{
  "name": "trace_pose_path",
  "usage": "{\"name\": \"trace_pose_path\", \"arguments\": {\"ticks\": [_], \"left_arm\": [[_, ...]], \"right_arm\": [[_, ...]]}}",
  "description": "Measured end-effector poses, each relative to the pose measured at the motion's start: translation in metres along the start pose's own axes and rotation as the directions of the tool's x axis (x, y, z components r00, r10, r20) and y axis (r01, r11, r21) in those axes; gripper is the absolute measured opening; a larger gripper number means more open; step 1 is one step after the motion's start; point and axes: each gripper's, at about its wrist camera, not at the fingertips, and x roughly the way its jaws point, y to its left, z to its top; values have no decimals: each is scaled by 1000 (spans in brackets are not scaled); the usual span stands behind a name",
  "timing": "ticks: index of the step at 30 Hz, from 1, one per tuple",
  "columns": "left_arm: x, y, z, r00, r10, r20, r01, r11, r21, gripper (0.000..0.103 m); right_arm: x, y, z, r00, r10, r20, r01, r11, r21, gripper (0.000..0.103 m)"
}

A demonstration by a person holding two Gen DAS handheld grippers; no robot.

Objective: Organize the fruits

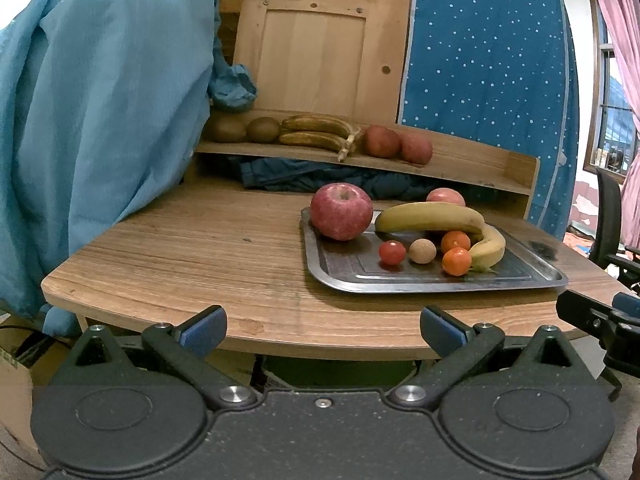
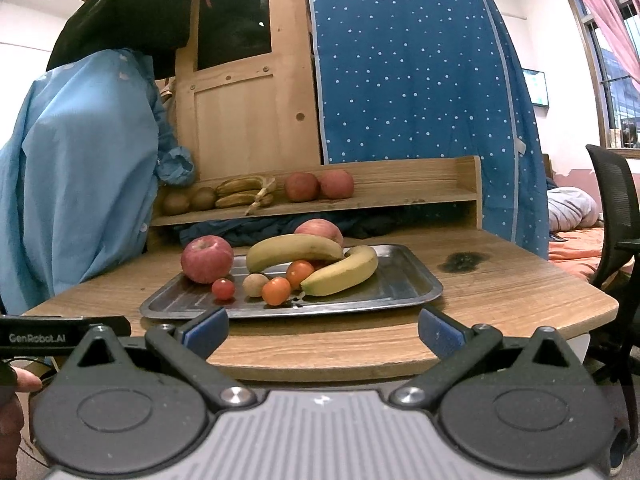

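- Left claw (image 1: 323, 330): jaws spread wide, nothing between the blue pads, held off the near edge of the wooden surface (image 1: 180, 248).
- Right claw (image 2: 323, 330): jaws likewise wide apart and empty, at the near edge of the surface, in front of the tray.
- Metal tray (image 1: 520, 276): lies flat on the surface, at about 1 o'clock from the left claw and about 12 o'clock from the right claw.
- Tray contents: large red apple (image 1: 341, 211) at the tray's far-left corner; two yellow bananas (image 1: 432, 218) curving across the middle; two small oranges (image 1: 457, 261) touching the nearer banana; one small red fruit (image 1: 392, 252) and one pale round fruit (image 1: 422, 251) side by side, left of the oranges.
- Second apple (image 1: 445, 196): behind the bananas at the tray's far edge; on or just off the tray cannot be told.
- Wooden shelf (image 1: 480, 160): raised at the back of the surface, at 12 o'clock; carries, left to right, two kiwis (image 1: 263, 129), a bunch of browned bananas (image 1: 320, 132), two red apples (image 1: 396, 144).
- Dark blue cloth (image 1: 304, 176): bundled under the shelf.
- Light blue garment (image 1: 100, 120): hanging at 10 o'clock.
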Motion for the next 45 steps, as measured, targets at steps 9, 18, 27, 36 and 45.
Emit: {"name": "trace_pose_path", "arguments": {"ticks": [9,18,27,36,45], "left_arm": [[-1,-1,1,1000,4,6,-4,1000,9,102],[1,-1,2,1000,11,2,-11,1000,14,102],[1,-2,1,1000,12,1,-12,1000,17,102],[3,-1,1,1000,12,-2,-12,1000,18,102],[2,-2,1,1000,13,-2,-13,1000,19,102]], "right_arm": [[4,-2,-1,1000,-2,-10,2,1000,6,103],[6,-1,0,1000,0,-20,1,1000,5,103],[9,-1,-1,1000,0,-26,0,1000,8,103],[9,-1,-1,1000,0,-27,0,1000,8,103],[10,-2,-1,1000,0,-27,0,1000,9,103]]}}
